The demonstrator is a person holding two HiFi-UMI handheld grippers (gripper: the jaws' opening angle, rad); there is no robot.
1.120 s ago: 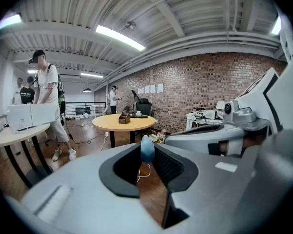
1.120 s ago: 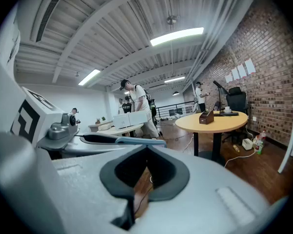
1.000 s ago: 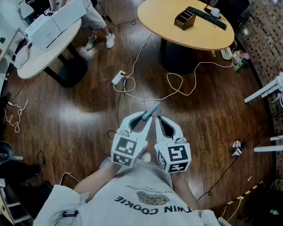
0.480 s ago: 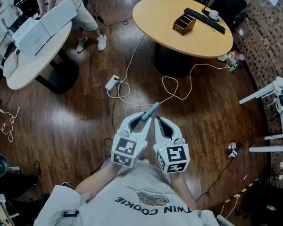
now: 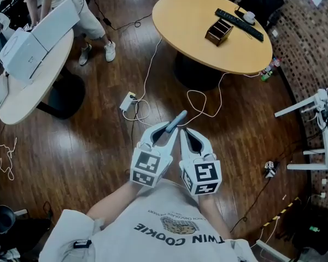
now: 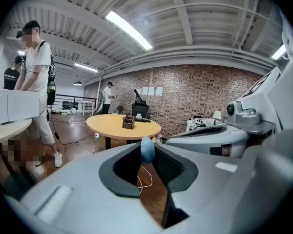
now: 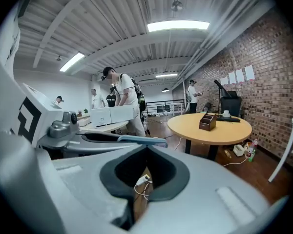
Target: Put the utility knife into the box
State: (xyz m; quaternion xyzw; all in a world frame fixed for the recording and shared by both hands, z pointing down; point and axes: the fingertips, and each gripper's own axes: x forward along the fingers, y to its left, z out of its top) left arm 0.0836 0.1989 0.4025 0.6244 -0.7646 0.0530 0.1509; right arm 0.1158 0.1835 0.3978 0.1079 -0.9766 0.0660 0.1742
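Gripped slim blue-grey utility knife point(image 5: 176, 119) in left gripper point(image 5: 165, 131) jaws, above dark wooden floor point(image 5: 87, 141).
Pointed its long axis forward-right toward small brown wooden compartment box point(image 5: 218, 31) on round tan table point(image 5: 186, 21), well apart; held right gripper point(image 5: 182, 133) just beside, jaws closed on nothing.

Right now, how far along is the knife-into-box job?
Done: the utility knife is picked up and clamped in the left tongs. In hand: it hangs over the floor, short of the round table. Left: reach the box on that table and put the knife in.
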